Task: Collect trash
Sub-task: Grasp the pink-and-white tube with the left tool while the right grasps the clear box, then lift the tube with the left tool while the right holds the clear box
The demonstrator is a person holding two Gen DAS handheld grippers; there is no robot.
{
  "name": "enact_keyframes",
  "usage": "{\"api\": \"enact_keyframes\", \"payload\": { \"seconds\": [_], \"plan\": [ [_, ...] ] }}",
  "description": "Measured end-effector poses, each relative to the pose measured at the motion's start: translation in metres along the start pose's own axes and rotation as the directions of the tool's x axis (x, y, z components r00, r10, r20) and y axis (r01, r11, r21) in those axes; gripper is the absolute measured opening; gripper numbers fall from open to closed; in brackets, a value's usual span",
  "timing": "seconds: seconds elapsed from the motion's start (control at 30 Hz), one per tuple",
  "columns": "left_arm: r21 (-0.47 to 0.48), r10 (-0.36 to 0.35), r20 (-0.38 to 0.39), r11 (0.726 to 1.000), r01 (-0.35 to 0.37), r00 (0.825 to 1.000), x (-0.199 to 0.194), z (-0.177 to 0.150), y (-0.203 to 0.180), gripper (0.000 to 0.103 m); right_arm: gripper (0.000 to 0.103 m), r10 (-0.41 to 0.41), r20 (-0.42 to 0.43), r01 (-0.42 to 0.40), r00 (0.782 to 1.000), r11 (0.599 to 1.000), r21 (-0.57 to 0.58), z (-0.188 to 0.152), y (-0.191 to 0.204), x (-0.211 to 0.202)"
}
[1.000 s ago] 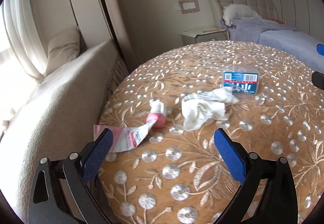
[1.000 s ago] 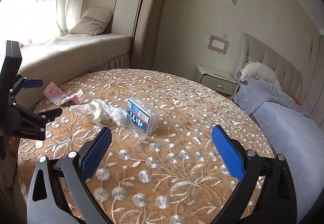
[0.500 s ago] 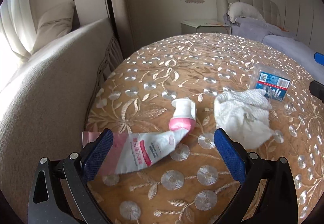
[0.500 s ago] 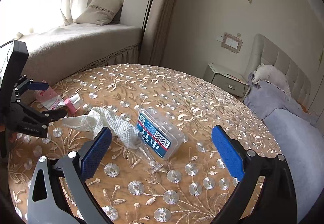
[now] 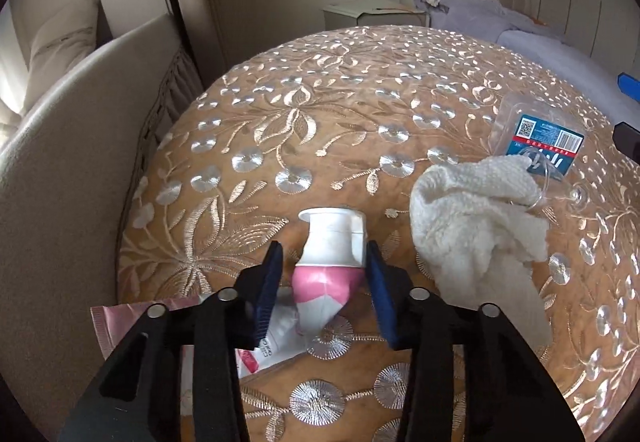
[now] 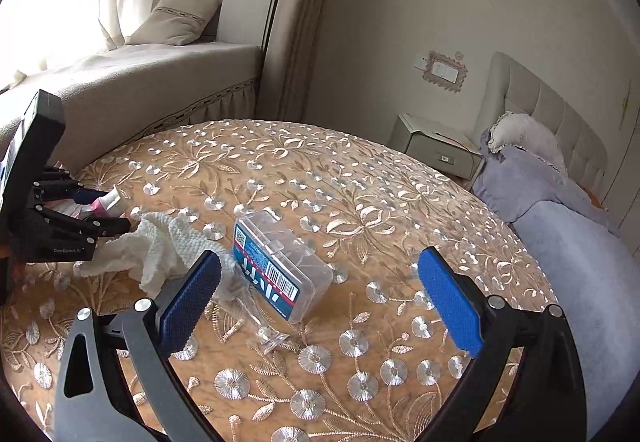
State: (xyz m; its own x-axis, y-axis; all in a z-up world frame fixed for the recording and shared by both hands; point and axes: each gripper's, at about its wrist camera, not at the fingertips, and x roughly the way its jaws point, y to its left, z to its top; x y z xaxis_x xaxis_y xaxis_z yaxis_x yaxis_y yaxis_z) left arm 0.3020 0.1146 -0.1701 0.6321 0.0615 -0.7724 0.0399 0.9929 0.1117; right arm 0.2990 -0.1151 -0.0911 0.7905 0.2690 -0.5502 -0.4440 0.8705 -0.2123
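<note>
Left gripper [image 5: 325, 270] narrowed around squeezed pink tube [image 5: 326, 274], blue pads [image 5: 271, 284] just beside tube's shoulder, contact not clear; white cap [image 5: 334, 228] ahead of fingertips. Crumpled white tissue [image 5: 476, 230] lying just right of it. Right gripper [image 6: 320, 298] spread wide, hovering over embroidered tablecloth [image 6: 360, 182], clear plastic box [image 6: 280, 262] between and just ahead of its fingers.

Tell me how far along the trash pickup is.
Nothing looks collected yet. The left gripper has its pads on either side of the squeezed tube; contact is unclear. The crumpled paper towel and clear plastic box remain on the table, before the open right gripper.
</note>
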Motion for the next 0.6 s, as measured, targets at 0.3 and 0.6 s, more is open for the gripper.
{"api": "enact_keyframes", "payload": {
  "seconds": [0.3, 0.6],
  "plan": [
    [-0.073, 0.036, 0.085, 0.997, -0.030, 0.996, -0.044, 0.002, 0.002, 0.031, 0.098, 0.044, -0.047, -0.046, 0.998, 0.998, -0.031, 0.001, -0.012, 0.036],
    [-0.103, 0.045, 0.146, 0.994, -0.030, 0.988, -0.083, -0.003, -0.001, 0.031, 0.048, 0.235, -0.192, -0.234, 0.953, 0.972, 0.031, -0.008, -0.008, 0.072]
  ]
}}
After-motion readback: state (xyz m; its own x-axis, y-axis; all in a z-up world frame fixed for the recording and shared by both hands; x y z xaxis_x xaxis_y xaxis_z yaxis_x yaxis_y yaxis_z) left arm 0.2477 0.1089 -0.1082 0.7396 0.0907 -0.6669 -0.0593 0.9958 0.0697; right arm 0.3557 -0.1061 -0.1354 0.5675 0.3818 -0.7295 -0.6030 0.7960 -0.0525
